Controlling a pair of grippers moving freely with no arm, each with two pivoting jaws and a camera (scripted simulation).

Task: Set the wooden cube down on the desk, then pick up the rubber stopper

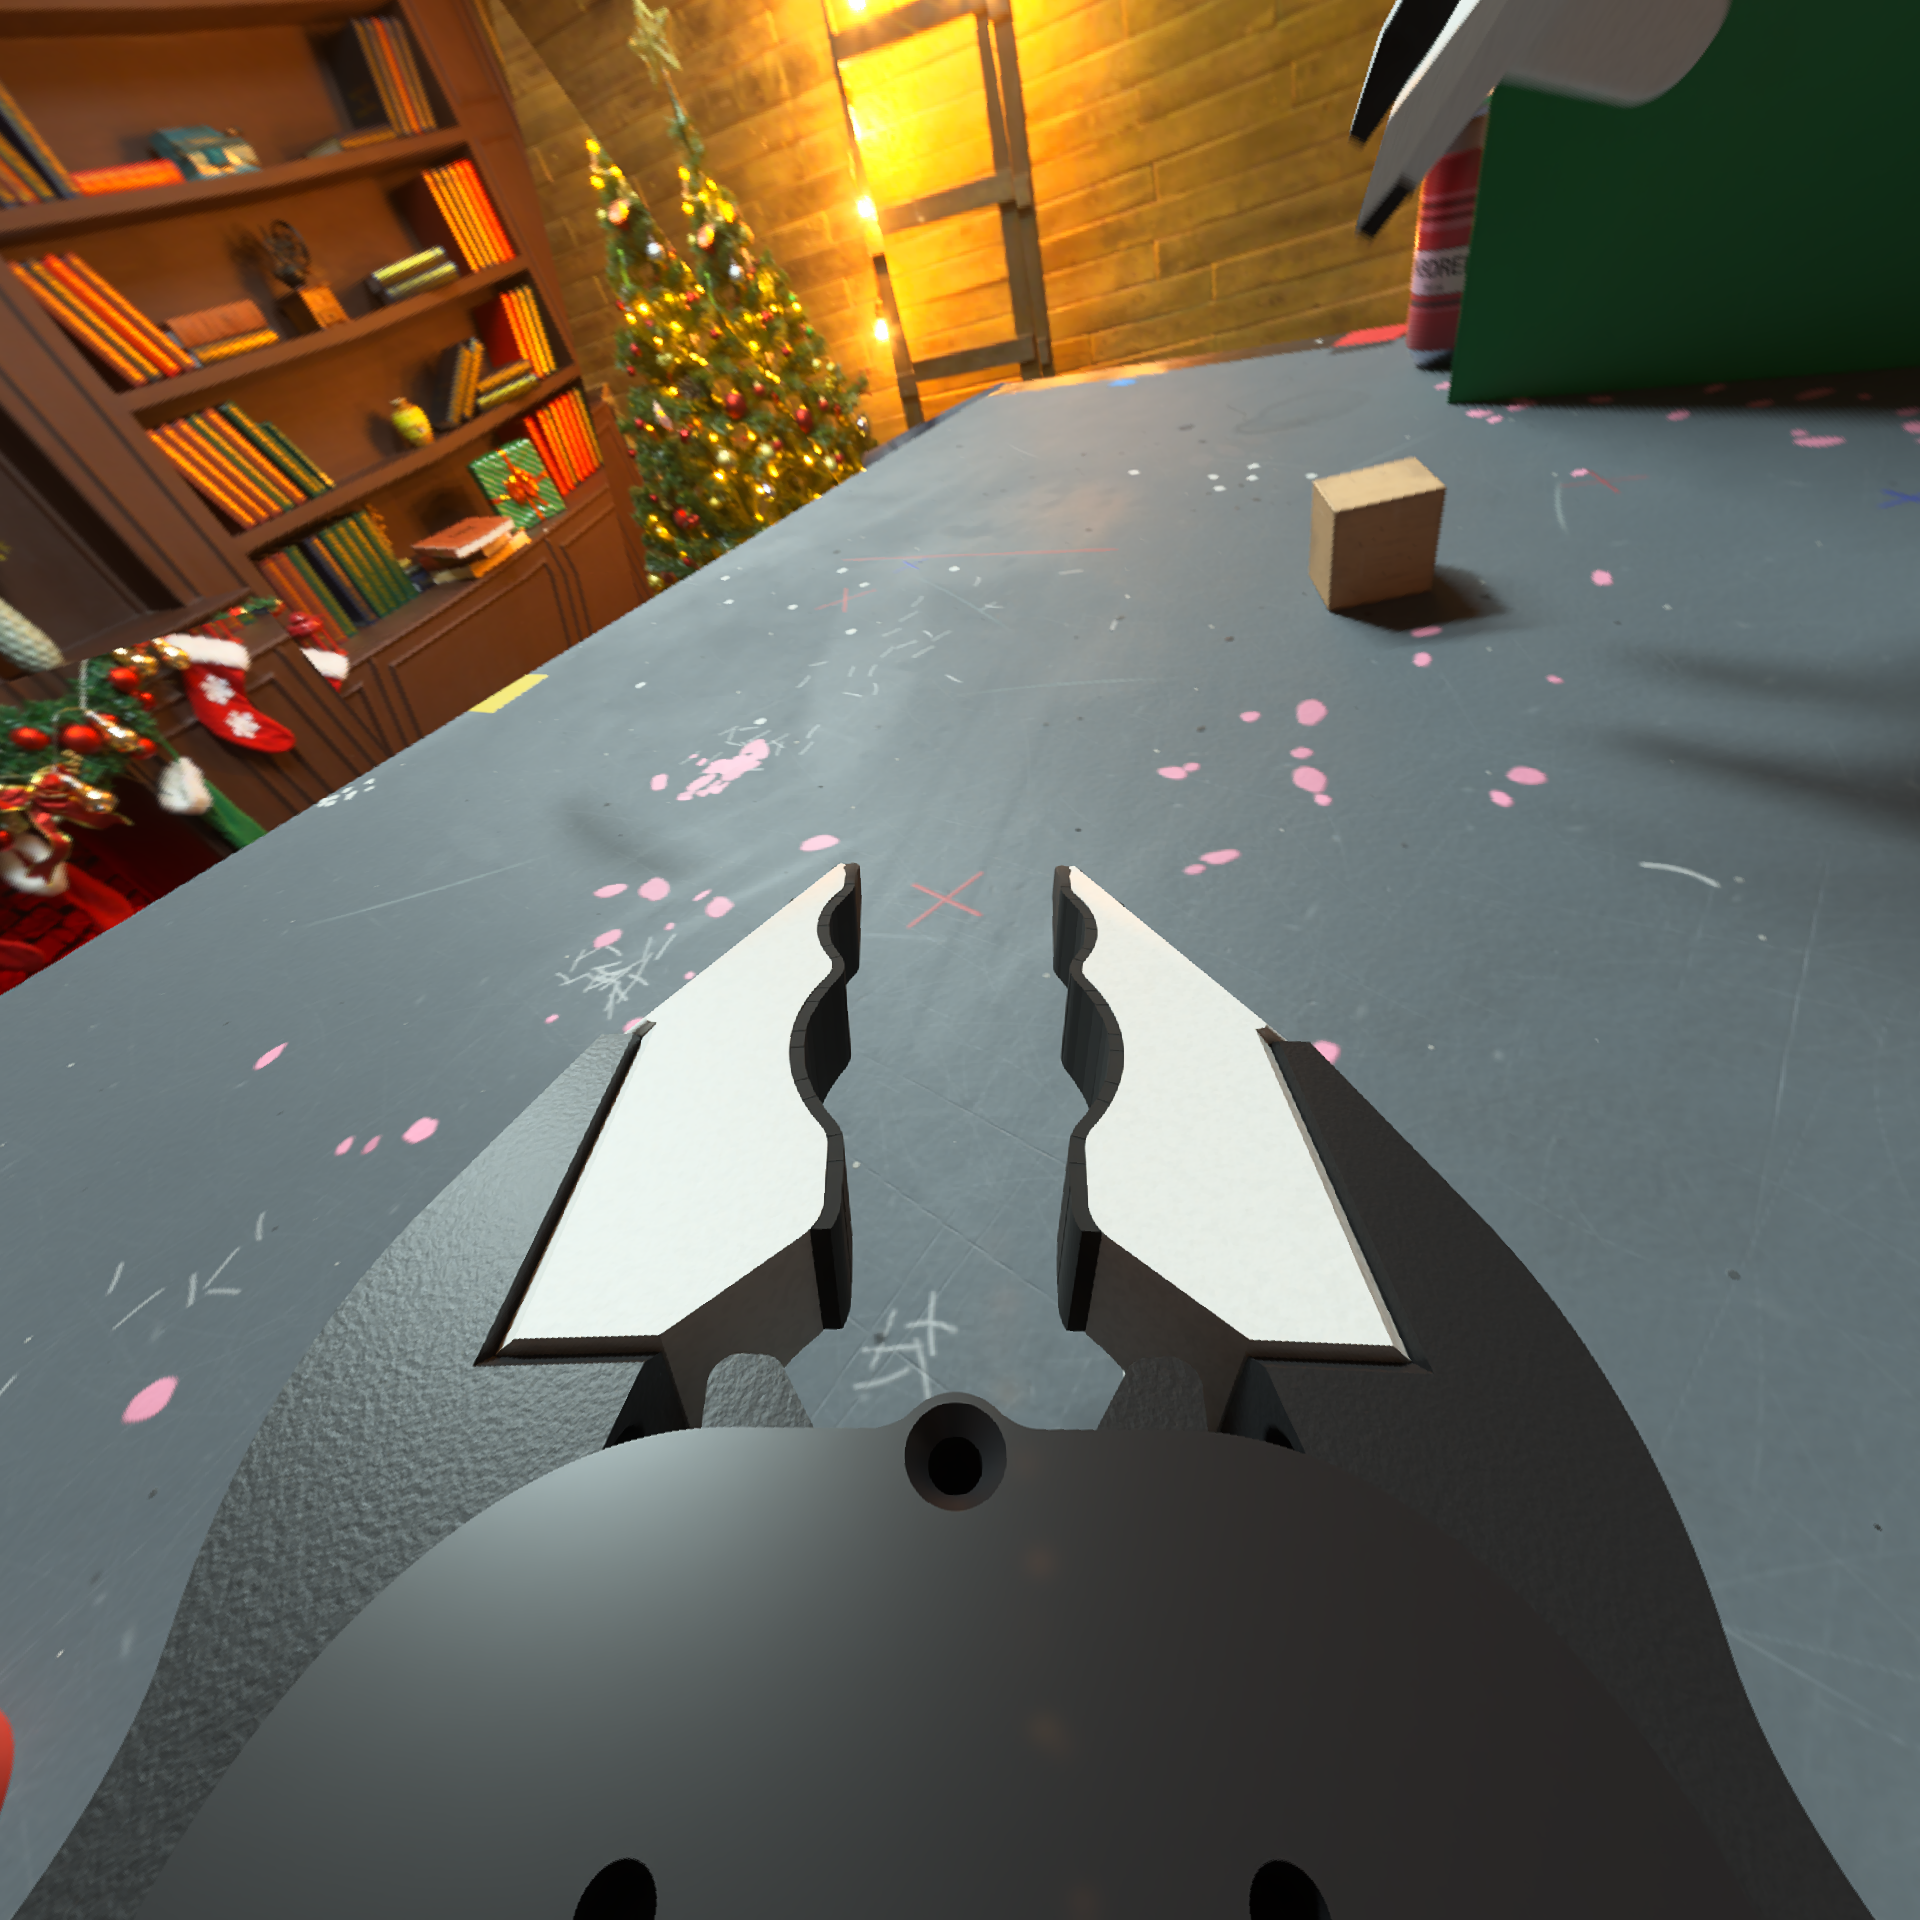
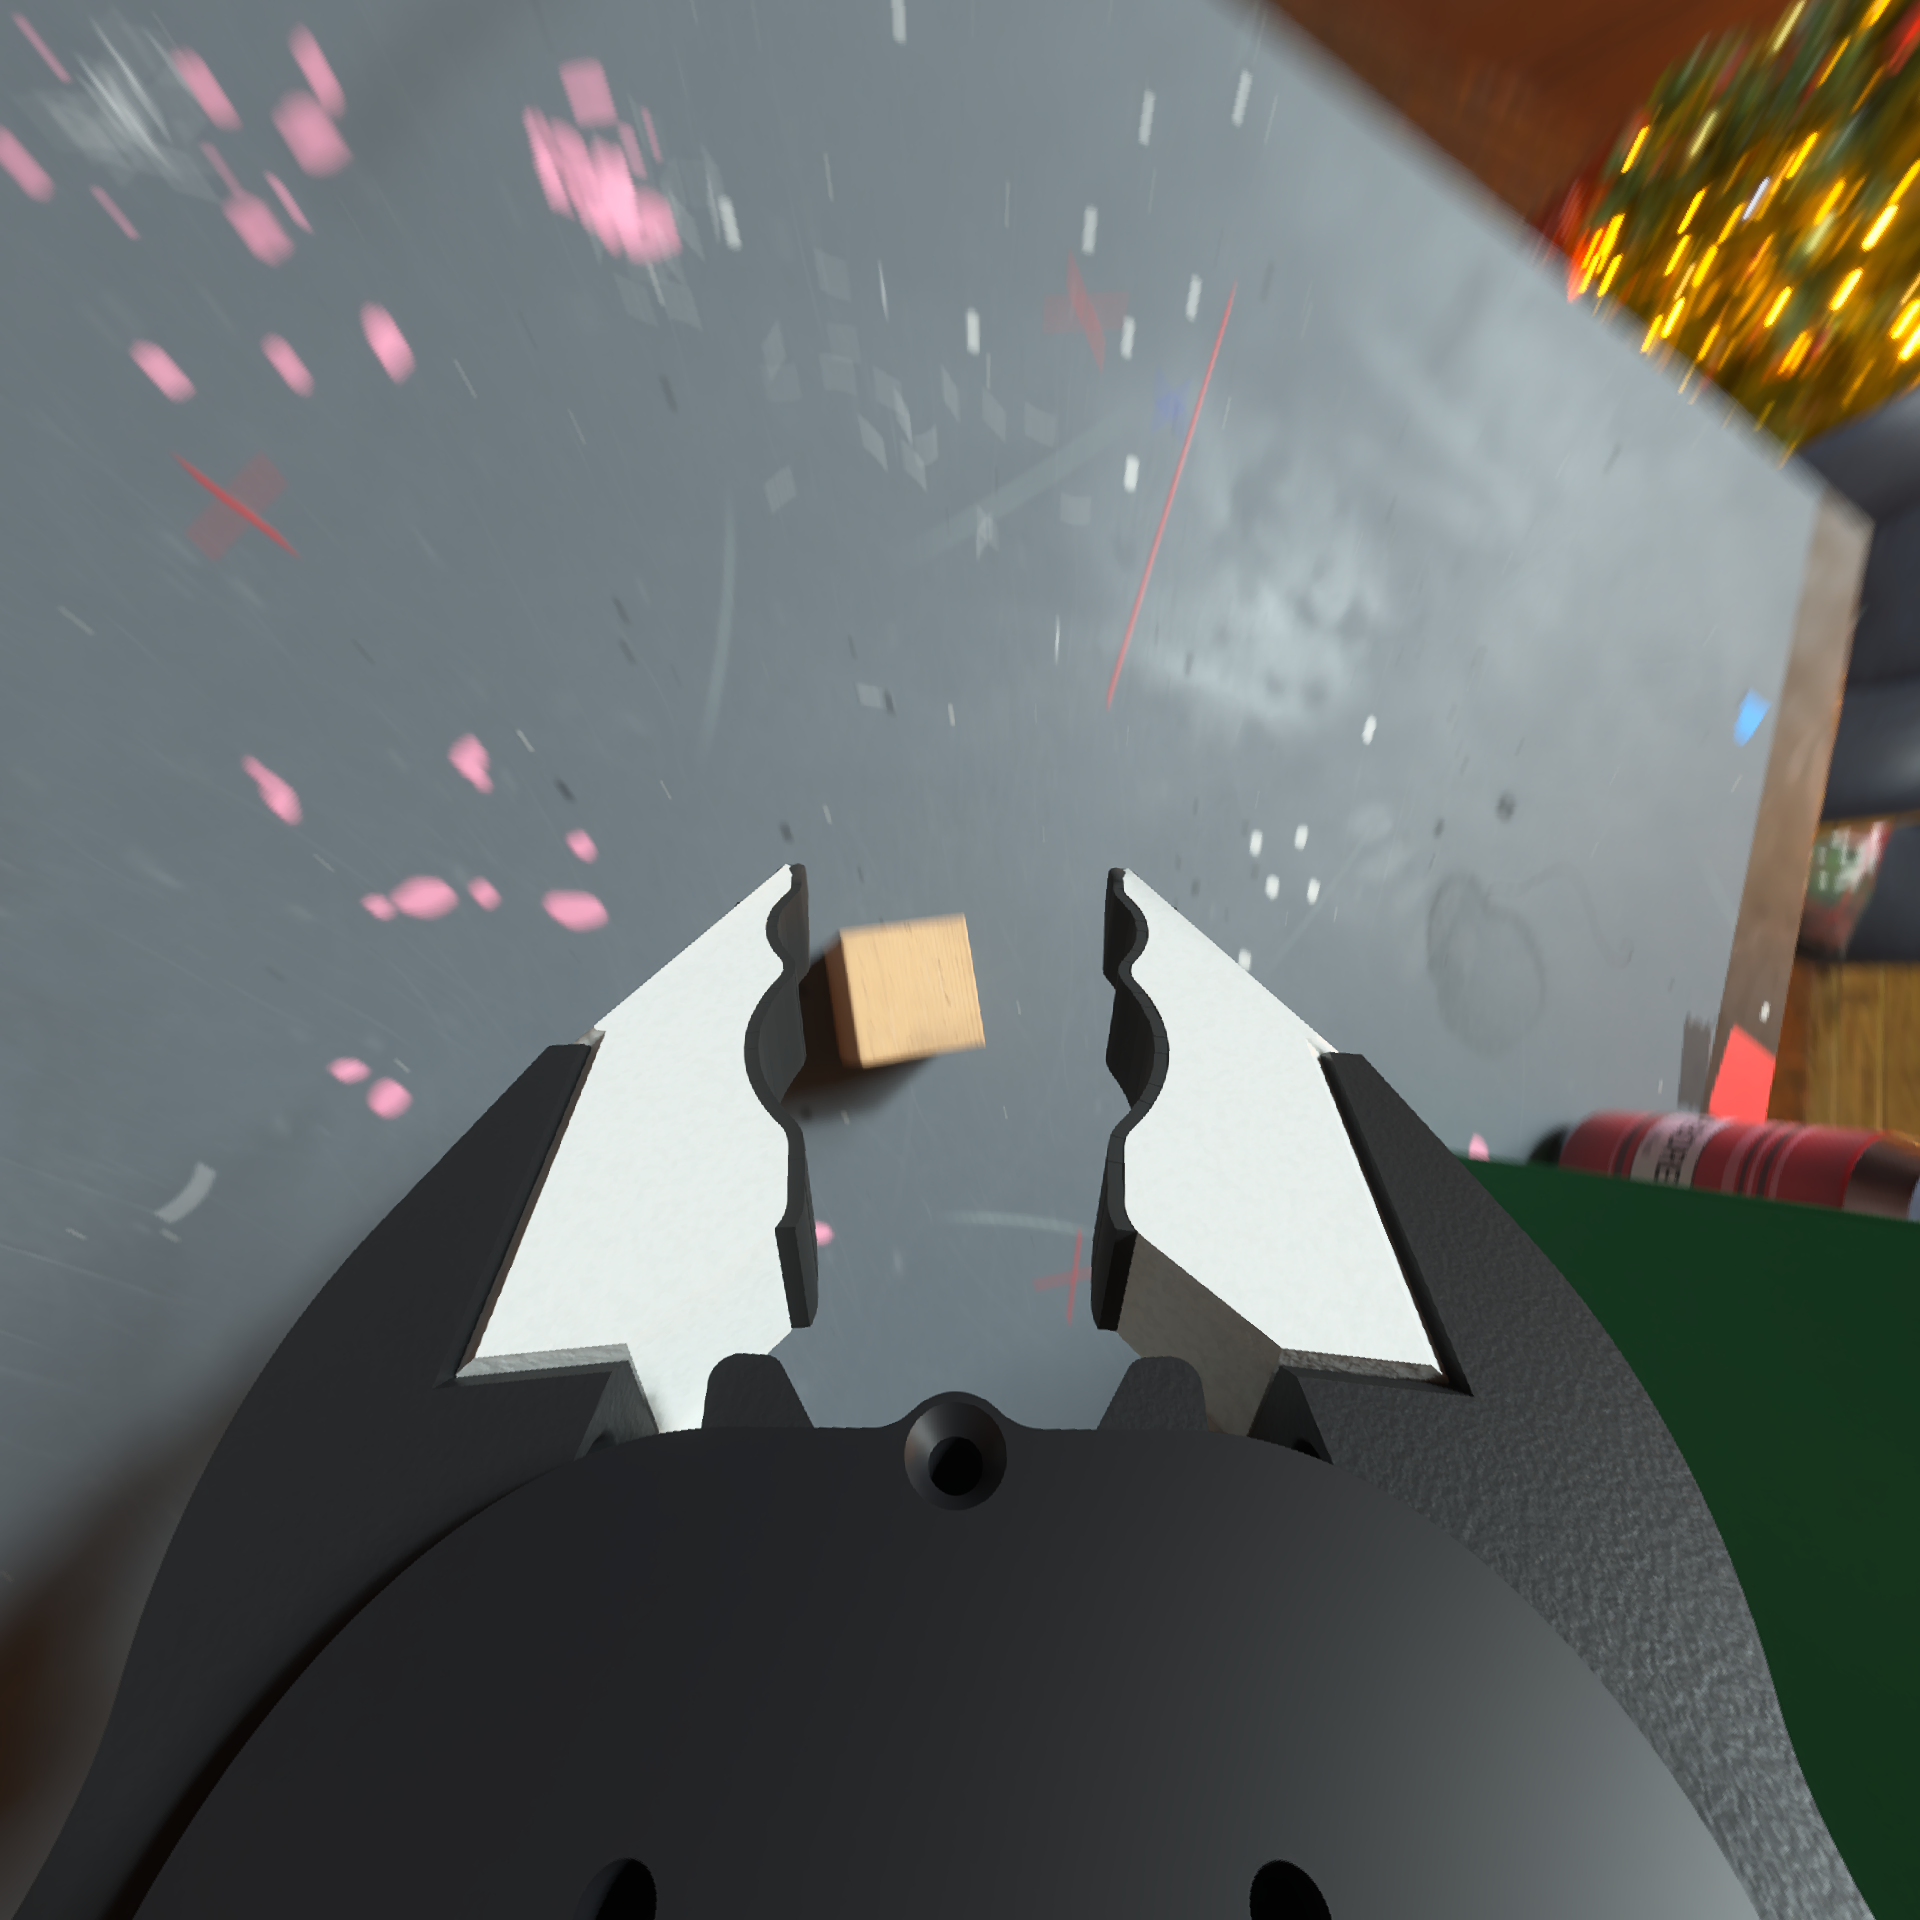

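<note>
The wooden cube (image 1: 1377, 530) stands on the grey desk (image 1: 1039, 686), far right, free of both grippers. My left gripper (image 1: 956, 871) is open and empty, low over the desk, with the cube ahead and to its right. My right gripper (image 2: 954, 875) is open and empty, high above the cube (image 2: 906, 989), which shows between its fingers, nearer the left one. Its fingers also show at the top right of the left wrist view (image 1: 1369, 177). A red cylinder with a label (image 1: 1439, 260) stands behind a green box; I cannot tell if it is the rubber stopper.
A big green box (image 1: 1683, 239) stands at the desk's far right, also in the right wrist view (image 2: 1662, 1299), with the red cylinder (image 2: 1725, 1158) beside it. The desk's left edge (image 1: 499, 707) drops off toward bookshelves and a lit tree. The right wrist view is blurred.
</note>
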